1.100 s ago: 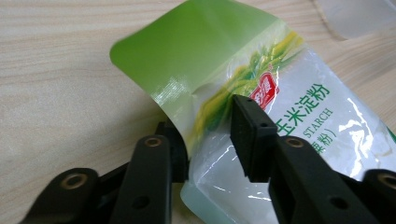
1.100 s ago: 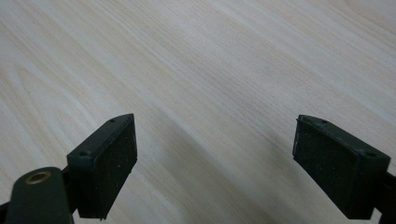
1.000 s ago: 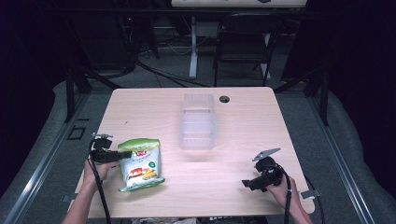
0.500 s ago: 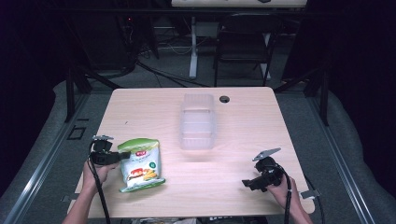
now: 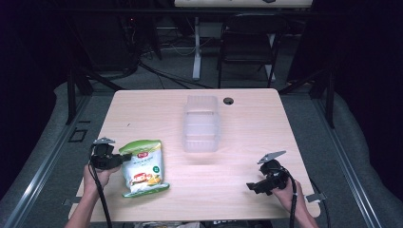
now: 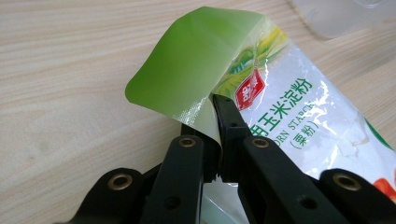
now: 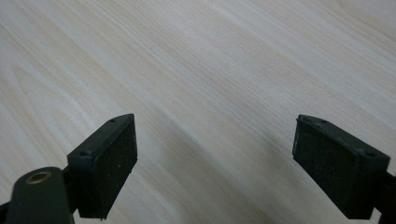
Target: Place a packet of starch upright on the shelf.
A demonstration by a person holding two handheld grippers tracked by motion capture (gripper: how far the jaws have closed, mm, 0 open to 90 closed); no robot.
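A green and white starch bag (image 5: 142, 167) lies near the table's front left, its print facing up. My left gripper (image 5: 119, 160) is shut on the bag's top left corner. In the left gripper view the bag (image 6: 299, 112) curls up where the black jaws of the left gripper (image 6: 215, 135) pinch its green sealed edge. A clear plastic box (image 5: 201, 124) stands open at the table's middle. Near the front right edge my right gripper (image 5: 252, 186) is held open over bare wood, and the right gripper view shows that gripper (image 7: 215, 158) with nothing between its pads.
The light wooden table (image 5: 256, 137) has a round cable hole (image 5: 228, 100) at the back. A dark chair (image 5: 247, 47) and table legs stand beyond the far edge. The person's forearms reach in over the front edge.
The left gripper has shifted slightly right along the bag's top edge, and the bag's corner now lifts. The right gripper has hardly moved.
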